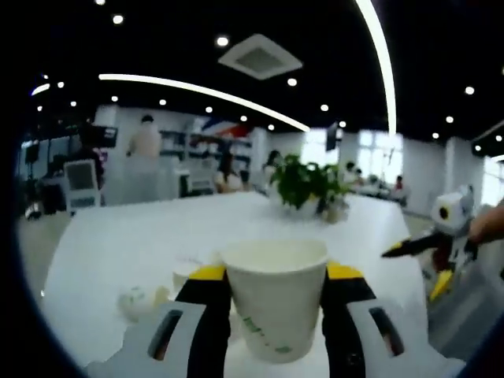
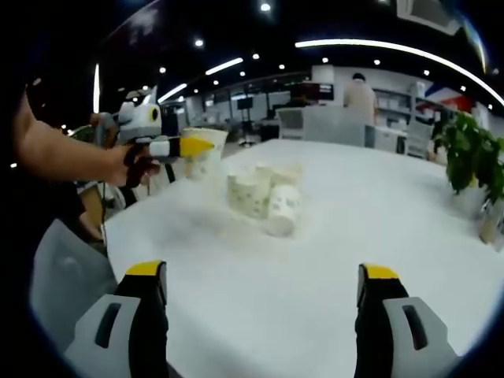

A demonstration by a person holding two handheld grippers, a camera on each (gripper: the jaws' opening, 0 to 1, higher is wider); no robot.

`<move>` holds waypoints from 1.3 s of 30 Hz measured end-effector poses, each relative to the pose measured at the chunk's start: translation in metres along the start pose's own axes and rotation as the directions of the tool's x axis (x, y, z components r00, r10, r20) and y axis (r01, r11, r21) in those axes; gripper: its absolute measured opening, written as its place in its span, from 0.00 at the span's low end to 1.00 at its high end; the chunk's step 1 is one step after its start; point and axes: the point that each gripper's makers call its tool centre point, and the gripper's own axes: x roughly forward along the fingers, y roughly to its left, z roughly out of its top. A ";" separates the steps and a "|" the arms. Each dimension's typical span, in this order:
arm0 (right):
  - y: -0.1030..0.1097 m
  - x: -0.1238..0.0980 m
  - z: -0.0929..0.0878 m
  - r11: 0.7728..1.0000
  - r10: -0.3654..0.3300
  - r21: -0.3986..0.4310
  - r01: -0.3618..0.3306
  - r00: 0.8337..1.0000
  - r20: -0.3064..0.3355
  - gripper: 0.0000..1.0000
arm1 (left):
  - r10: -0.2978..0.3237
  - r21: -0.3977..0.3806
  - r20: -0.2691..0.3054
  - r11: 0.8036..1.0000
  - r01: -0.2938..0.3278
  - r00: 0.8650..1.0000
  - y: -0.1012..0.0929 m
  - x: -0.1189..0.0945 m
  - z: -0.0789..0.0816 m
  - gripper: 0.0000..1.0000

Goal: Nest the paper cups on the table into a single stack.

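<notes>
Left fingers (image 1: 206, 303) clamped around paper cup (image 1: 276, 295); right fingers (image 2: 150, 299) wide apart.

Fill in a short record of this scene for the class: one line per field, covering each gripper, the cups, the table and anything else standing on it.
left gripper: fingers shut on a paper cup, held upright above the table
right gripper: fingers open, nothing between them
loose cups: a small cluster on the table, at least one lying on its side
table: white
plant: green, at the table's far edge
stack: not yet formed
</notes>
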 end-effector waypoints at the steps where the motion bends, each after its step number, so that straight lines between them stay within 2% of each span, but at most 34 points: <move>1: 0.001 0.000 0.000 1.000 0.001 -0.001 -0.001 1.000 0.000 0.99 | -0.010 -0.021 0.016 1.000 0.010 1.000 -0.002 0.000 0.003 0.45; 8: 0.000 -0.001 -0.001 1.000 0.002 -0.006 -0.002 1.000 -0.006 0.99 | -0.020 -0.029 0.066 0.999 0.022 0.998 -0.007 0.000 0.017 0.43; 21: -0.002 -0.001 0.002 1.000 0.001 -0.005 -0.001 1.000 -0.003 0.99 | -0.073 0.027 0.088 0.997 0.071 0.993 -0.033 0.000 0.024 0.44; 26: -0.003 -0.003 0.003 1.000 -0.001 -0.007 0.001 1.000 0.001 0.99 | -0.095 0.036 0.099 0.995 0.092 0.991 -0.046 0.001 0.020 0.44; 29: -0.004 -0.004 0.003 1.000 -0.005 -0.004 0.005 1.000 0.001 0.99 | -0.117 0.010 0.106 0.993 0.117 0.987 -0.056 0.000 0.018 0.45; 33: -0.005 -0.004 0.001 1.000 -0.008 -0.003 0.008 1.000 -0.002 0.99 | -0.127 0.053 0.110 0.991 0.122 0.986 -0.067 -0.002 0.011 0.45; 39: -0.005 -0.004 0.000 1.000 -0.011 0.009 0.011 1.000 0.003 0.99 | -0.151 0.076 0.112 0.987 0.143 0.982 -0.084 -0.002 0.005 0.44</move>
